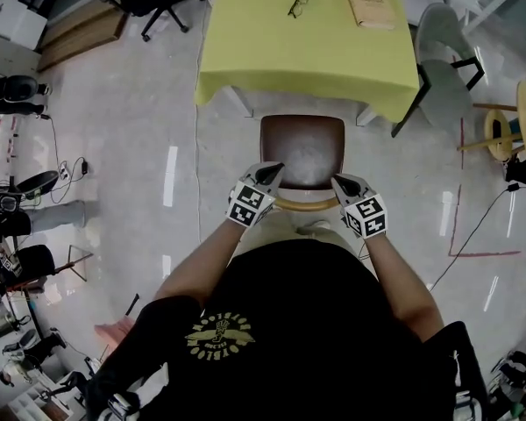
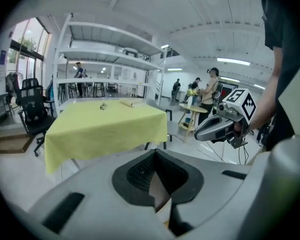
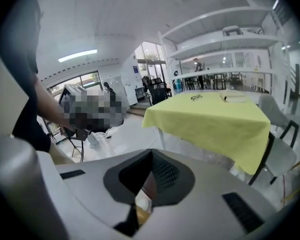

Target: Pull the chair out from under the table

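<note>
hovering pressed together and empty, left gripper (image 1: 270, 174) and right gripper (image 1: 344, 183) flank the chair (image 1: 302, 152) just beneath them, its pull-out seemingly done

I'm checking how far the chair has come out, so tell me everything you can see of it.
The chair has a dark brown, glossy, roughly square seat and a curved pale wooden backrest on the person's side. It stands upright, the seat showing whole, its far edge close to the yellow-clothed table. The left gripper and right gripper are at the backrest's two ends, jaws shut; whether they touch it cannot be told. Its legs are hidden.
</note>
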Available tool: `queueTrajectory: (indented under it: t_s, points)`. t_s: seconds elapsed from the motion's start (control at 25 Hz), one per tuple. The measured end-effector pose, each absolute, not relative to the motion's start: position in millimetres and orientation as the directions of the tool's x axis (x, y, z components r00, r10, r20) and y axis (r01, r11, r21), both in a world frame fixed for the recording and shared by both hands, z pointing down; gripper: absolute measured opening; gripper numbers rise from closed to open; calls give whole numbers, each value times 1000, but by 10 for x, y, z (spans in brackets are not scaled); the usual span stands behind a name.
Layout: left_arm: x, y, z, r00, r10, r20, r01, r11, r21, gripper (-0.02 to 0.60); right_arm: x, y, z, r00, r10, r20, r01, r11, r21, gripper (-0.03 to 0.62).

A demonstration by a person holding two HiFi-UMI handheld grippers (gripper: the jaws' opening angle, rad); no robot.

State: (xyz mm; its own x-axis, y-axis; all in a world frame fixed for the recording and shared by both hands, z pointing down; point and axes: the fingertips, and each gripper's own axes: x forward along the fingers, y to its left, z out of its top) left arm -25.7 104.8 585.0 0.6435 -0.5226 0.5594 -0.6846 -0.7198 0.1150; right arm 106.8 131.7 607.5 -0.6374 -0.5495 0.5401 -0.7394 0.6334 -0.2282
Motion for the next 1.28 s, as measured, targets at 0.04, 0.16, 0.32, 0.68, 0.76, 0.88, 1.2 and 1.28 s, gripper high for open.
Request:
queueTrajectory:
  t_s: [0.04, 0.16, 0.32, 0.68, 0.76, 0.88, 1.2, 1.28]
  points:
    - [-267, 1014, 5738, 642, -547, 538, -697, -708, 112, 9, 1070, 1287, 5950, -640, -566, 520, -740, 637, -217, 11]
    - [-277, 911, 5394, 631, -613, 477, -730, -676, 97, 9, 1116, 1202, 5600, -641, -612, 464, -745, 641, -184, 11]
    - [-200, 811, 4962, 627, -667, 403, -750, -657, 80, 9, 1238, 1113, 5199, -636, -660, 399, -756, 636, -155, 11]
    - [-238, 825, 4128, 587, -760, 279, -797, -603, 34, 9, 1456, 1033, 4369, -625, -734, 266, -779, 606, -159, 11]
    - [-266, 865, 4028, 575, -772, 269, -807, -590, 34, 9, 1486, 1043, 4235, -624, -741, 248, -781, 607, -149, 11]
    - [-270, 902, 3881, 554, -794, 251, -824, -566, 29, 9, 1554, 1062, 4039, -617, -754, 224, -786, 606, -123, 11]
    - [-186, 961, 3643, 510, -839, 189, -849, -526, -45, 9, 1606, 1112, 3799, -623, -758, 193, -779, 624, -63, 11]
    - [-182, 971, 3579, 507, -843, 178, -851, -523, -52, 9, 1627, 1095, 3764, -620, -762, 188, -782, 620, -63, 11]
